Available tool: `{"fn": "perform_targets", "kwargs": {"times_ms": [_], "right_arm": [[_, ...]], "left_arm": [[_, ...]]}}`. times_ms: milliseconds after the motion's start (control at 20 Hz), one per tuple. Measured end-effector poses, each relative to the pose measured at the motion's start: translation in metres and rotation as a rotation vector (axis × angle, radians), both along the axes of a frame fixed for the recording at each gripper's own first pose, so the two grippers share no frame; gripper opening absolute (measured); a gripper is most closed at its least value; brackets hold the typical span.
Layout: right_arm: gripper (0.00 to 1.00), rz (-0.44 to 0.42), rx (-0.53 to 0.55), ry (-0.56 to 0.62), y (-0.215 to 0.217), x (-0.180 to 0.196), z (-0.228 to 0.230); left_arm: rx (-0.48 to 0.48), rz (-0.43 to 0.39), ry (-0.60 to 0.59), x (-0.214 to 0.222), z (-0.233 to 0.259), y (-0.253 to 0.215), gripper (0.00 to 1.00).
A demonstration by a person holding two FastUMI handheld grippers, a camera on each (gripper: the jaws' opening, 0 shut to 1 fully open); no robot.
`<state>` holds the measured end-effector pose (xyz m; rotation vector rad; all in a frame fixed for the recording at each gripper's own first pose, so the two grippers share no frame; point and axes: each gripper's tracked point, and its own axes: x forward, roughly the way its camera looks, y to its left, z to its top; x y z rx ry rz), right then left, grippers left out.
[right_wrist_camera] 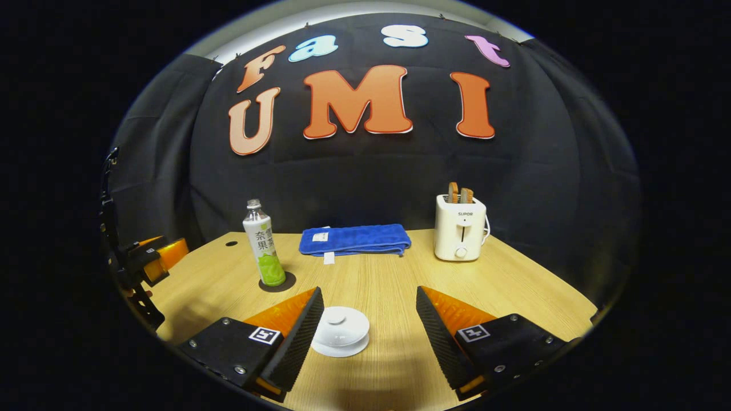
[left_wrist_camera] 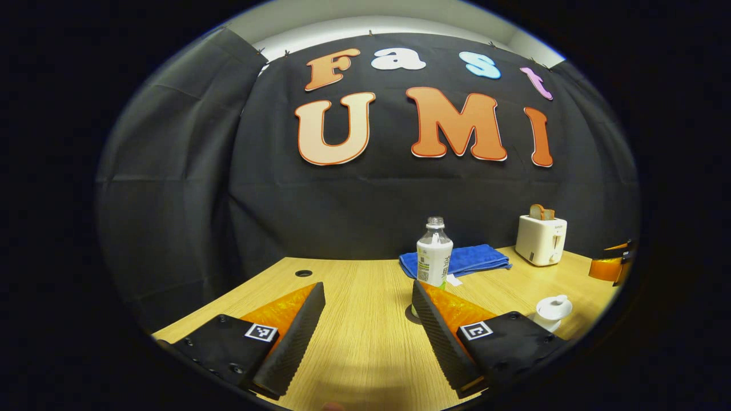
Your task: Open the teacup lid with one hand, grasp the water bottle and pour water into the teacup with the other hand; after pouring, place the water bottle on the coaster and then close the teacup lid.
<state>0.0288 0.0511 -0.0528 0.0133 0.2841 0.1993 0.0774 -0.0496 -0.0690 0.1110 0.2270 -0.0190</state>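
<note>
The teacup (right_wrist_camera: pixel 341 332) is white and glossy, low and round, with its lid (right_wrist_camera: pixel 336 315) on and a small knob on top. It sits on the table (right_wrist_camera: pixel 514 285) between the spread fingers of the right gripper (right_wrist_camera: pixel 368 328), close to the left finger; whether it touches that finger I cannot tell. In the left gripper view the teacup (left_wrist_camera: pixel 551 313) shows just right of the right finger.

The bottle (right_wrist_camera: pixel 263 244) is clear plastic, slim, with a narrow neck and no cap seen – it stands upright, long axis vertical, on a dark round coaster (right_wrist_camera: pixel 278 283). Its label is white above and green below, with printed characters. In the left gripper view the bottle (left_wrist_camera: pixel 434 254) stands beyond the released left gripper (left_wrist_camera: pixel 368 322), near its right finger.

Both grippers grasp nothing; their fingers have ribbed inner faces.

The table is light wood with fine grain. Behind lie a folded blue towel (right_wrist_camera: pixel 355 239), soft and fuzzy, and a white boxy toaster (right_wrist_camera: pixel 460 227) with two slices in it and a small brand word on its front.
</note>
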Motion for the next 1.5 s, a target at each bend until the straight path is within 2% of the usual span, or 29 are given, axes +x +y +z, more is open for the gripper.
{"fn": "perform_targets", "kwargs": {"times_ms": [100, 150, 200, 300, 350, 450, 500, 550, 850, 900, 950, 1000, 1050, 1100, 1250, 1300, 1400, 1500], "right_arm": [[0.96, -0.007, 0.002, -0.009, -0.002, -0.001, 0.003], [0.96, -0.007, 0.001, -0.016, -0.003, -0.001, 0.005], [0.97, -0.006, -0.001, -0.022, -0.003, -0.002, 0.006], [0.96, -0.005, -0.004, -0.035, -0.003, -0.002, 0.009], [0.96, -0.004, -0.006, -0.039, -0.003, -0.002, 0.01], [0.96, -0.001, -0.012, -0.05, -0.002, -0.001, 0.012], [0.96, 0.0, -0.017, -0.058, -0.001, -0.001, 0.014], [0.96, 0.003, -0.023, -0.065, -0.001, -0.001, 0.015], [0.96, 0.025, -0.035, -0.097, 0.003, -0.001, 0.021], [0.96, 0.025, -0.034, -0.1, 0.002, -0.001, 0.021], [0.96, 0.025, -0.033, -0.1, 0.003, 0.0, 0.021], [0.96, 0.024, -0.033, -0.102, 0.002, -0.001, 0.021], [0.96, 0.023, -0.035, -0.106, 0.002, -0.001, 0.022], [0.96, 0.021, -0.038, -0.111, 0.001, 0.0, 0.023], [0.96, 0.017, -0.04, -0.122, -0.001, 0.0, 0.025], [0.96, 0.016, -0.038, -0.124, -0.001, 0.0, 0.026], [0.96, 0.014, -0.032, -0.126, -0.001, 0.0, 0.027], [0.96, 0.011, -0.033, -0.126, -0.002, 0.001, 0.026]], "left_arm": [[-0.009, 0.006, 0.0, -0.003, 0.002, 0.001, 0.96], [-0.013, 0.008, -0.001, -0.005, 0.003, 0.001, 1.0], [-0.014, 0.009, 0.0, -0.006, 0.003, 0.002, 0.96], [-0.014, 0.012, 0.0, -0.007, 0.004, 0.002, 0.96], [-0.015, 0.013, -0.001, -0.008, 0.005, 0.004, 1.0], [-0.015, 0.015, -0.007, -0.008, 0.008, 0.005, 0.96], [-0.013, 0.016, -0.012, -0.009, 0.01, 0.005, 1.0], [-0.012, 0.017, -0.015, -0.009, 0.012, 0.006, 0.96], [-0.014, 0.019, -0.027, -0.01, 0.018, 0.007, 0.96], [-0.013, 0.02, -0.029, -0.011, 0.019, 0.007, 1.0], [-0.012, 0.021, -0.032, -0.01, 0.02, 0.007, 0.96], [-0.011, 0.022, -0.033, -0.011, 0.02, 0.008, 1.0], [-0.014, 0.024, -0.033, -0.011, 0.02, 0.009, 0.96], [-0.017, 0.025, -0.031, -0.011, 0.02, 0.009, 1.0], [-0.019, 0.032, -0.03, -0.011, 0.02, 0.012, 1.0], [-0.017, 0.034, -0.032, -0.012, 0.021, 0.013, 0.96], [-0.019, 0.037, -0.037, -0.012, 0.023, 0.014, 1.0], [-0.016, 0.039, -0.04, -0.013, 0.024, 0.016, 0.96]]}}
